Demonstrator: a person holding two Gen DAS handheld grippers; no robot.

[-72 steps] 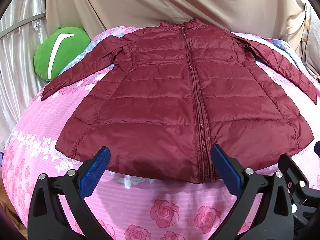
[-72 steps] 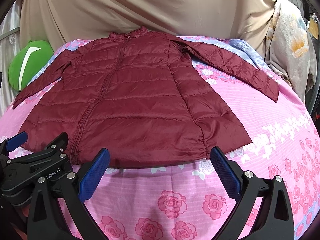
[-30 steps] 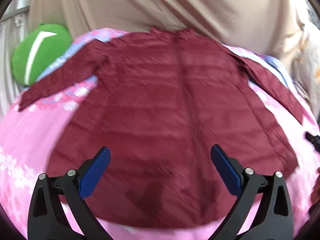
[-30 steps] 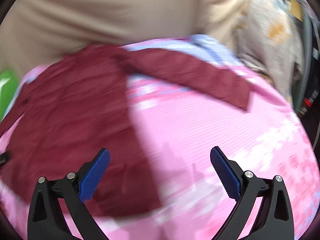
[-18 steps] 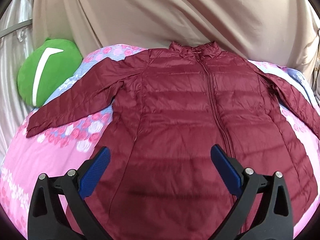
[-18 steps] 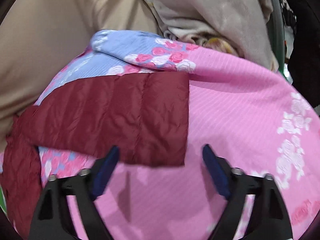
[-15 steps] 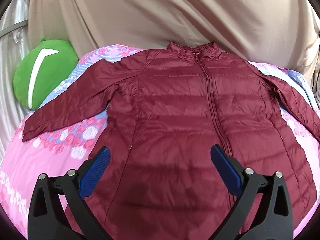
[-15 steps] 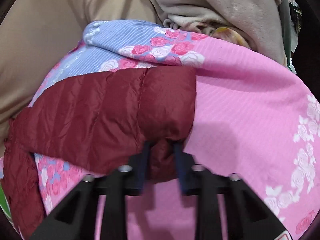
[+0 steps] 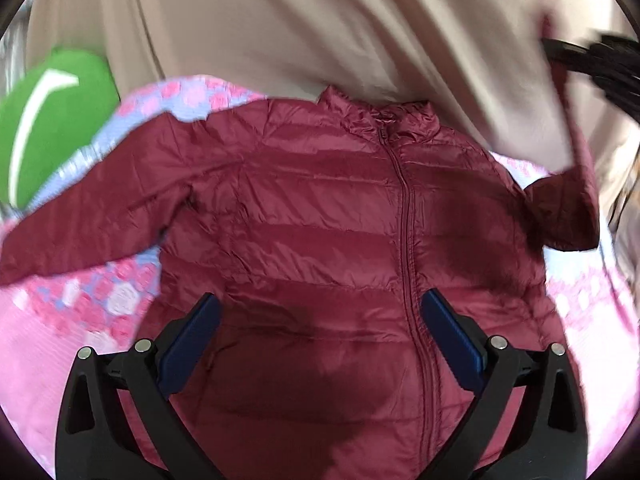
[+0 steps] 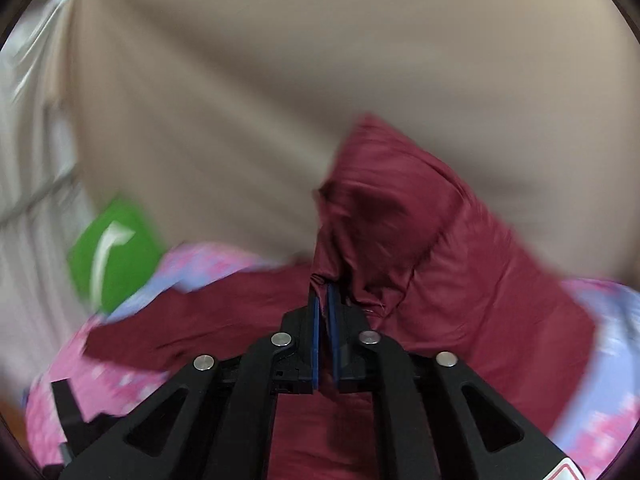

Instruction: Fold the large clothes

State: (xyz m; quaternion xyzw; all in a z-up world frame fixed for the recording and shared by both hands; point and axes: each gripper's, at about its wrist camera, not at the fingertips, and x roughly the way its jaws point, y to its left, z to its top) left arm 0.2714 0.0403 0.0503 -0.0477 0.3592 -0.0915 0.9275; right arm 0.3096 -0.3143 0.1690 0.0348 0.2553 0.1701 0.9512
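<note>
A dark red quilted jacket [image 9: 320, 248] lies front up on the pink flowered bed cover [image 9: 40, 360], zipped, collar at the far side. My left gripper [image 9: 320, 336] is open and empty, hovering over the jacket's lower front. My right gripper [image 10: 323, 300] is shut on the end of the jacket's right sleeve [image 10: 400, 240] and holds it lifted off the bed. In the left wrist view that sleeve [image 9: 568, 200] rises at the right towards the blurred right gripper [image 9: 592, 60]. The left sleeve [image 9: 92, 216] lies stretched out flat.
A green cushion [image 9: 48, 120] sits at the bed's far left; it also shows in the right wrist view [image 10: 112, 252]. A beige sheet [image 9: 320, 28] hangs behind the bed. Patterned fabric hangs at the far right edge [image 9: 624, 200].
My right gripper closed on the right sleeve's cuff and lifted it up and inward over the jacket. My left gripper moved forward over the jacket, still open.
</note>
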